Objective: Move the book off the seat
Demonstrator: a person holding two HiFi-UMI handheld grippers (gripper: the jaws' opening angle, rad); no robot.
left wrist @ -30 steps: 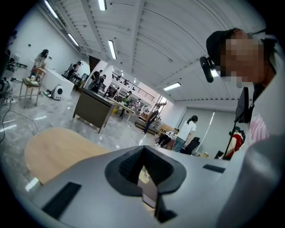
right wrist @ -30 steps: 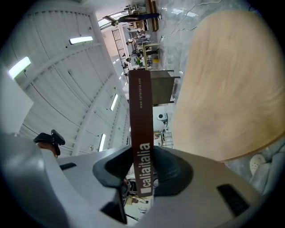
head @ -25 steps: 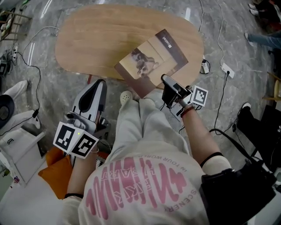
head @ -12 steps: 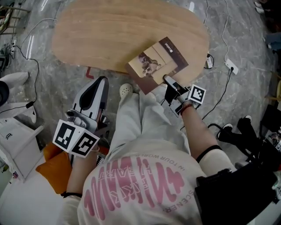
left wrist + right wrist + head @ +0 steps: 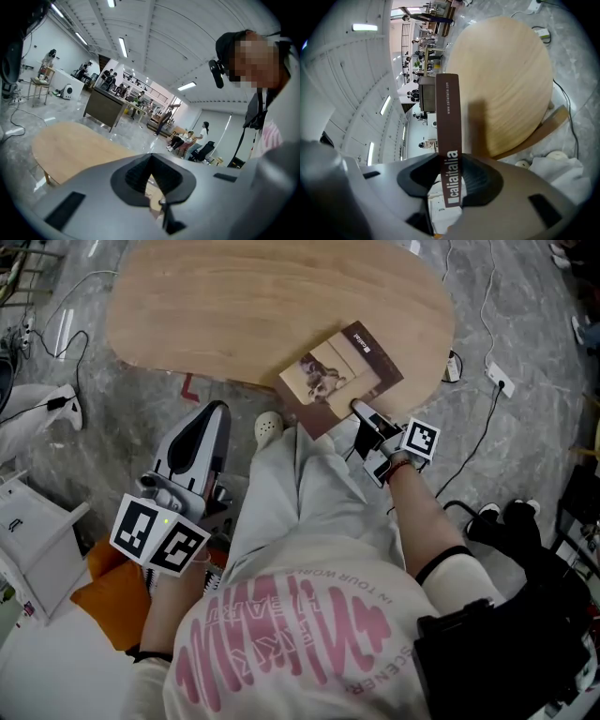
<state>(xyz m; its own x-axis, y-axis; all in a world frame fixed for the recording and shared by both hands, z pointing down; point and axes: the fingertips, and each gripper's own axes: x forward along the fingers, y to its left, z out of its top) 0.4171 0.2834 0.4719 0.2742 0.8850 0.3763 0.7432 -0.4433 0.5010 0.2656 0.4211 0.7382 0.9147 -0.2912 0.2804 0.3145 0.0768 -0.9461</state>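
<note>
Right gripper view shows the right gripper [image 5: 451,164] clamped on the brown book [image 5: 448,103], whose spine reads "calia italia" in white (smaller print above is too fine to read). Head view puts the book centre right, over the wooden table's [image 5: 225,315] near edge. The left gripper [image 5: 208,423] is closed and empty.

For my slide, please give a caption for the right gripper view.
Right gripper shut on the spine of the brown book, oval wooden table beyond.

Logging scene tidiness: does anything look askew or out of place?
The book is skewed across the table's near edge, one corner overhanging, clamped by the right tongs.
</note>
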